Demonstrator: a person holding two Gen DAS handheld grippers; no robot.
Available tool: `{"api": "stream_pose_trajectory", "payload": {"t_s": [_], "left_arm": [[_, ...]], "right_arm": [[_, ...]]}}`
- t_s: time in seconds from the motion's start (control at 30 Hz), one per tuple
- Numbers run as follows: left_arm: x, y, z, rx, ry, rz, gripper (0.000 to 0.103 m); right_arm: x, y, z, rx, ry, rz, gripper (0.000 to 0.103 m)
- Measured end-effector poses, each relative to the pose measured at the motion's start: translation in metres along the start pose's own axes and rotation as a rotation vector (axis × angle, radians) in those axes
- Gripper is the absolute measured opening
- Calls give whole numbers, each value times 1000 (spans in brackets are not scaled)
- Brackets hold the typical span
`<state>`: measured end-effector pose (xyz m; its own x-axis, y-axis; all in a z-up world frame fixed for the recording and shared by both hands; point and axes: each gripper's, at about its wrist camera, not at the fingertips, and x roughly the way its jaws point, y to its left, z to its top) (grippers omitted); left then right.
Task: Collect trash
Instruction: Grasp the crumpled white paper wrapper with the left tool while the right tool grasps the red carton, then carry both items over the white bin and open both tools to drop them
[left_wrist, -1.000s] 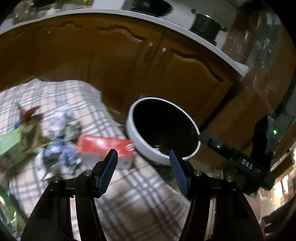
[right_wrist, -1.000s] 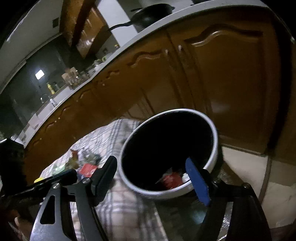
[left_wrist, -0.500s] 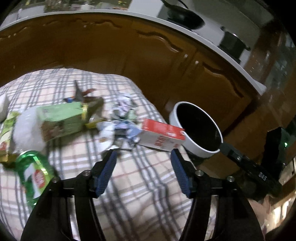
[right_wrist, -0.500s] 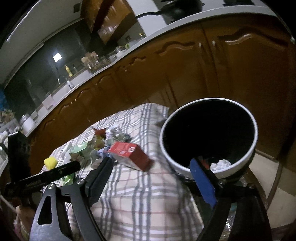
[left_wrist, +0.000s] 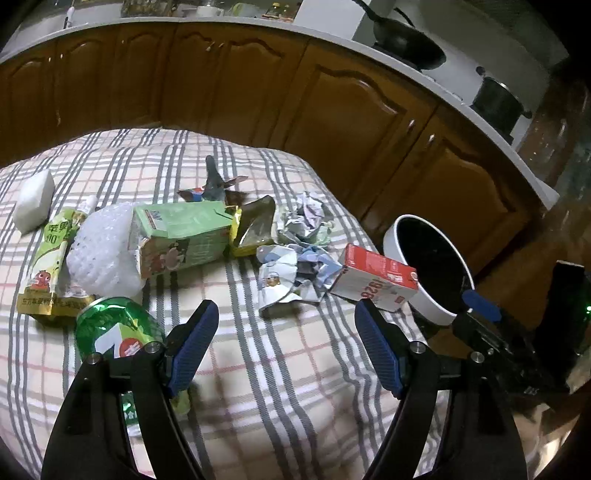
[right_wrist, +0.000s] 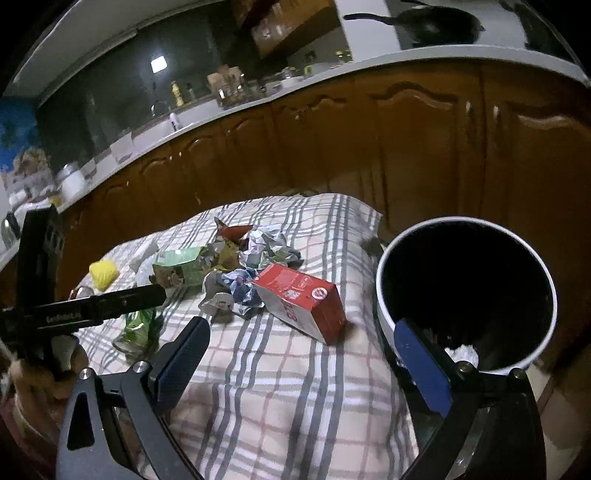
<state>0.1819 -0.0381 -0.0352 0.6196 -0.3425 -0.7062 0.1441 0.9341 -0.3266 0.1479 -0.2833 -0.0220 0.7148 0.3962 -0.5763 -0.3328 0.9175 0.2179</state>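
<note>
1. Plaid cloth of grey, pink and white stripes (left_wrist: 280, 354) covers the table across the middle of both views; brown wooden cabinet doors (left_wrist: 332, 110) fill the upper band.
2. Left gripper (left_wrist: 284, 332), lower centre of the left wrist view: blue-padded jaws spread wide, nothing between them, hanging above bare cloth.
3. Right gripper (right_wrist: 306, 350), lower centre of the right wrist view: jaws likewise wide apart and empty; the right pad overlaps the bin's rim in the picture.
4. Round white-rimmed bin with black interior (right_wrist: 546, 280), right of centre, just beside the cloth's edge; a white crumpled wad (right_wrist: 463, 352) lies inside.
5. Red-and-white rectangular carton (left_wrist: 376, 282) lies flat on the cloth, near the bin.
6. Crumpled blue-and-white paper (left_wrist: 291, 269) touches the carton's left end.
7. Green carton (left_wrist: 177, 236), white foam netting (left_wrist: 103, 254), yellow-green drink pouch (left_wrist: 46, 258) and green can (left_wrist: 118, 328) occupy the left half of the left wrist view.
</note>
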Motion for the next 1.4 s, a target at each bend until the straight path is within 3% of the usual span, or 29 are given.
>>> {"api": "stream_pose_trajectory", "payload": {"t_s": [0.6,0.73,0.8,0.87,0.9,1.03,1.4], "left_arm": [[45,-1,18,46,68,44,76],[60,-3,20,62,96,43,62],[67,-4,20,71,111,40,48],[74,-3,20,73,127,32,36],[74,-3,18,74,131,25,29],[67,-6,16,97,112,24,25],[33,-22,7,127,65,-31,20]], "right_arm": [[54,-3,19,-116,98,36,99],[69,-3,17,-127,135,41,85],[74,-2,15,-126,148,42,78],[78,-1,13,-129,166,39,66],[79,-1,13,-130,170,32,55],[72,-6,6,-94,171,29,41],[22,-9,-8,34,76,6,35]]}}
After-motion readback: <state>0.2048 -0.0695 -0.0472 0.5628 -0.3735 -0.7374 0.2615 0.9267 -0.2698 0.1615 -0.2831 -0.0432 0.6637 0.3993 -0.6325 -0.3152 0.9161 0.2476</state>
